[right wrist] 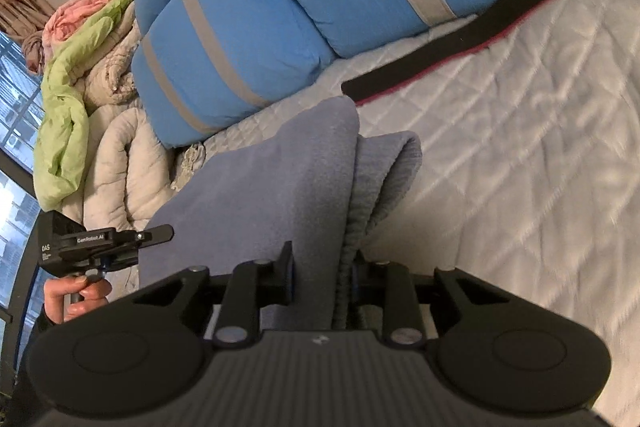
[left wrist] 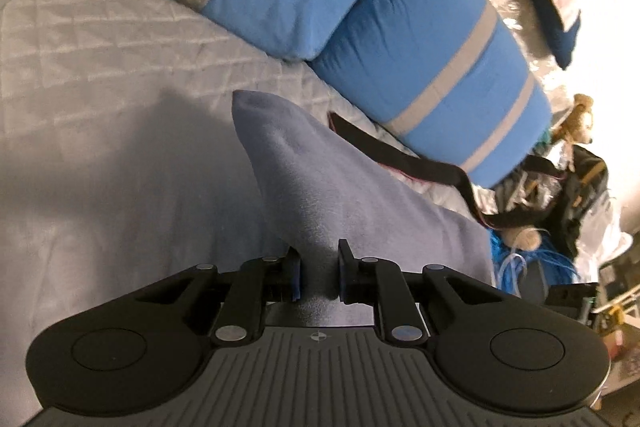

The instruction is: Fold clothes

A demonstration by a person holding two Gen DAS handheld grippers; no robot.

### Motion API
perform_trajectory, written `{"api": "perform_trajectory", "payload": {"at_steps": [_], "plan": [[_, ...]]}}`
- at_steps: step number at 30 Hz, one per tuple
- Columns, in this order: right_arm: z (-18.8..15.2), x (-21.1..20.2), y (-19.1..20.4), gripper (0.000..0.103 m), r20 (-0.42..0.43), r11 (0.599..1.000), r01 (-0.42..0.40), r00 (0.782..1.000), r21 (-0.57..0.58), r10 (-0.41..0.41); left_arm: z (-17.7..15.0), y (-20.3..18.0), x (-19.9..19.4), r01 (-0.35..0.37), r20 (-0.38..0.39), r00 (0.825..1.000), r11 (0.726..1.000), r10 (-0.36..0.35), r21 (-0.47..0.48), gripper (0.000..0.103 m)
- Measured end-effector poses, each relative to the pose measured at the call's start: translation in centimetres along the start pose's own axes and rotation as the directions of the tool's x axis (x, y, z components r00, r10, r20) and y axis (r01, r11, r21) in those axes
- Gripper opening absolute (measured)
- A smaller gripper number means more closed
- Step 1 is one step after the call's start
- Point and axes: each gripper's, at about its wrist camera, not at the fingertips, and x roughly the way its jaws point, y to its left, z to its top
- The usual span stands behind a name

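Left gripper (left wrist: 319, 273): fingers closed on a bunched fold of the grey-blue garment (left wrist: 320, 179). Cloth fills the gap between the two pads and runs forward from them, rising to a peaked corner ahead and slightly left of the fingers. Garment hangs above the quilted grey bedspread (left wrist: 100, 75).

Right gripper (right wrist: 320, 273): fingers closed on the same garment (right wrist: 280, 179), here at a ribbed hem edge pinched against the right-hand finger; a broad smooth panel passes the left-hand finger. Fabric extends forward from the fingers in two layered folds, over the bedspread (right wrist: 520, 131).

In the right wrist view, at far left, the person's left hand (right wrist: 76, 297) holds the left gripper (right wrist: 120, 241), touching the garment's left edge.

Surroundings, left to right: rumpled green and pink bedding (right wrist: 68, 99), blue cushions with grey stripes (right wrist: 248, 27) beyond the garment, black strap with red edging (right wrist: 460, 51) lying on the bedspread just past the garment's far end.
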Motion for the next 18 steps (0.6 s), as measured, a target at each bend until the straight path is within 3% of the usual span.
{"api": "perform_trajectory", "payload": {"at_steps": [10, 12, 14, 16, 18], "plan": [[6.4, 3.8, -0.8, 0.026, 0.018, 1.0, -0.006, 1.0, 0.012, 0.006, 5.8, 1.0, 3.4, -0.025, 0.034, 0.999, 1.0, 0.025, 0.005, 0.015], [7.4, 4.7, -0.8, 0.027, 0.008, 1.0, 0.0, 1.0, 0.005, 0.0, 6.5, 1.4, 4.2, -0.04, 0.05, 0.998, 0.999, 0.04, -0.003, 0.019], [8.2, 5.8, -1.2, 0.036, -0.017, 1.0, 0.018, 1.0, 0.019, -0.018, 6.8, 2.3, 5.1, -0.089, 0.071, 0.993, 0.996, 0.091, -0.027, 0.024], [8.3, 6.8, -2.0, 0.057, -0.038, 0.993, 0.105, 0.994, 0.047, -0.104, 6.6, 3.4, 5.5, -0.151, 0.077, 0.985, 0.986, 0.156, -0.068, 0.046], [8.0, 6.9, -3.1, 0.068, -0.035, 0.989, 0.129, 0.991, 0.068, -0.127, 6.0, 4.6, 5.6, -0.177, 0.049, 0.982, 0.978, 0.183, -0.11, 0.053]]}}
